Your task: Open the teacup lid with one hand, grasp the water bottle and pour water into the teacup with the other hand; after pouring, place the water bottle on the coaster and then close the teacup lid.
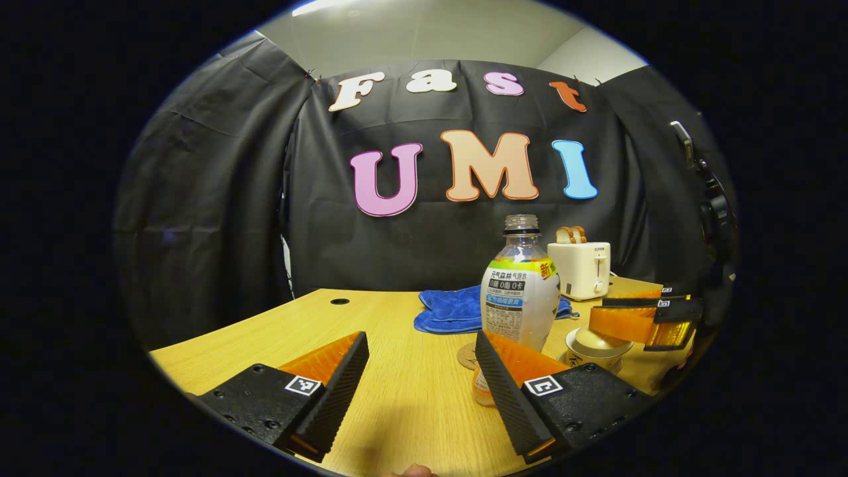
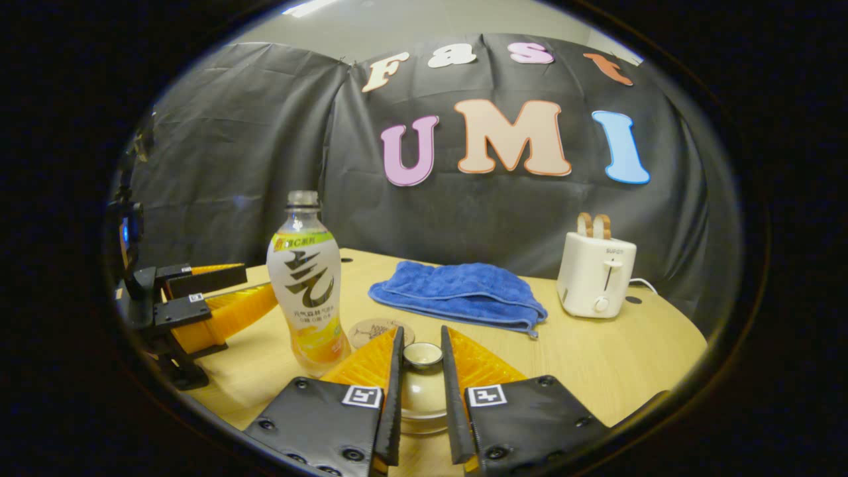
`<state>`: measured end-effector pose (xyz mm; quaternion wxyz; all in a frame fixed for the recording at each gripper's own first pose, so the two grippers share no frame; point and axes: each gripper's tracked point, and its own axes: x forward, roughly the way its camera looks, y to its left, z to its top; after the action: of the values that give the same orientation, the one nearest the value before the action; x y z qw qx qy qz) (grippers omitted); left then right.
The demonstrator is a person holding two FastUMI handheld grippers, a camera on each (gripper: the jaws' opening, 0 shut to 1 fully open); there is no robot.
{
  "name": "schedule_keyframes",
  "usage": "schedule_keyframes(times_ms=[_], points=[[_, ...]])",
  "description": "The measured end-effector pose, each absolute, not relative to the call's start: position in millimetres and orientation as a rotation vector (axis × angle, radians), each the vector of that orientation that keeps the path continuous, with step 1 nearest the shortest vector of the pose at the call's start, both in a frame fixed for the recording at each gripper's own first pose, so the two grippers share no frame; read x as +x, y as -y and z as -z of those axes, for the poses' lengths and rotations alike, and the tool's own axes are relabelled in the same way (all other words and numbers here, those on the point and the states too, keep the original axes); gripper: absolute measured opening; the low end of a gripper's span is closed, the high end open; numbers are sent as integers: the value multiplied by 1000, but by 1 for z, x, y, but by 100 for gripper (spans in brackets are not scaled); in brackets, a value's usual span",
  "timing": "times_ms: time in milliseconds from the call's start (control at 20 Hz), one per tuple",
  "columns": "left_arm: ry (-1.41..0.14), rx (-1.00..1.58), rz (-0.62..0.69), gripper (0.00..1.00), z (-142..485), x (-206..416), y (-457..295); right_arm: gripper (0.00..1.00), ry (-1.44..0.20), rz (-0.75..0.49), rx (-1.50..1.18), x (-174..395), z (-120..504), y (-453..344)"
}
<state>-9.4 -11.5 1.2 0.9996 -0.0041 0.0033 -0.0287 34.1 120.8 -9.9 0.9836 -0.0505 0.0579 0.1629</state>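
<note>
Right gripper view: blue cloth and toaster behind teacup lid.

left tongs spread wide | water bottle ahead, upright | teacup possibly lidded

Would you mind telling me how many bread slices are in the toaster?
2: both bread slices stand side by side in the slots of the white toaster, at the table's far right.

One water bottle, one lidded teacup, one coaster, one blue towel, one toaster holding two bread slices, two grippers.
</note>
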Motion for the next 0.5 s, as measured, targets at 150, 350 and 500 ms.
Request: schedule_keyframes(times_ms=[150,350,500], points=[[-14,-13,81,95,1,-19,18,32,-86,-326,-92,28,-3,-114],[-30,-35,142,95,2,-32,35,32,-75,-326,-72,20,-14,-105],[-35,-60,231,95,1,-37,61,32,-61,-310,-69,14,-21,-93]])
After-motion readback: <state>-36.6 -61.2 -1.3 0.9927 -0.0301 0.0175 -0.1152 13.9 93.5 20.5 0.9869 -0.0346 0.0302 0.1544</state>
